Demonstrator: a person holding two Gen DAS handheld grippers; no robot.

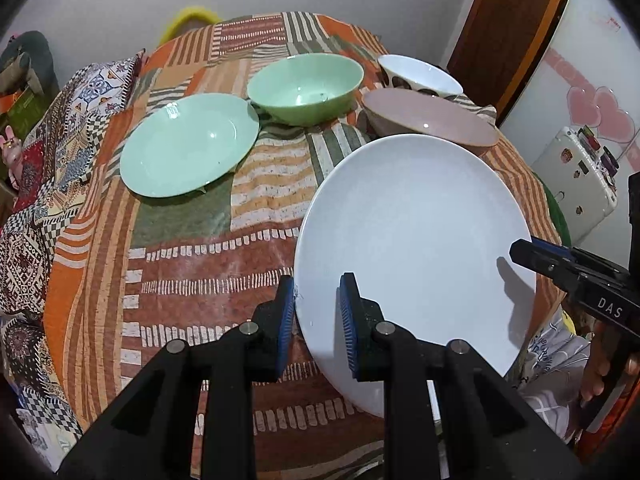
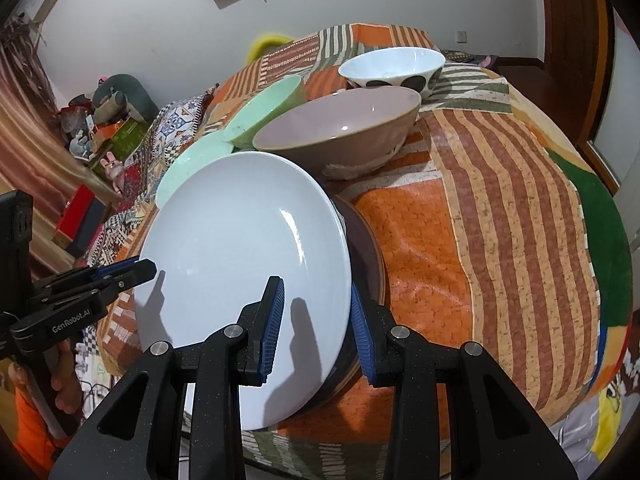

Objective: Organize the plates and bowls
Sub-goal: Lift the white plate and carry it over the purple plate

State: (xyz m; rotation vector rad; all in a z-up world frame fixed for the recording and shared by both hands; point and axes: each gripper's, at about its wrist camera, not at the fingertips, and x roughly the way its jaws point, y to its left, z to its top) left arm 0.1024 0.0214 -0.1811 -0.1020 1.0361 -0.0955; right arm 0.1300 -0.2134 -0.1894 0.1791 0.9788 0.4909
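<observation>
A large pale blue plate (image 1: 416,248) (image 2: 240,264) lies at the table's near edge on a dark brown plate (image 2: 370,264). My left gripper (image 1: 318,320) straddles its left rim, jaws apart with the rim between the pads. My right gripper (image 2: 316,328) straddles its right rim the same way, over both plates. Each gripper shows in the other's view: the right one (image 1: 520,250), the left one (image 2: 148,268). Behind stand a green plate (image 1: 188,144), a green bowl (image 1: 304,88), a pink-brown bowl (image 1: 432,124) (image 2: 340,136) and a white spotted bowl (image 1: 420,76) (image 2: 392,68).
The patterned orange striped tablecloth (image 1: 200,272) (image 2: 500,200) covers the table. A patchwork cushion (image 1: 60,140) lies to the left. A white fridge (image 1: 580,184) and a wooden door (image 1: 512,32) are at the right.
</observation>
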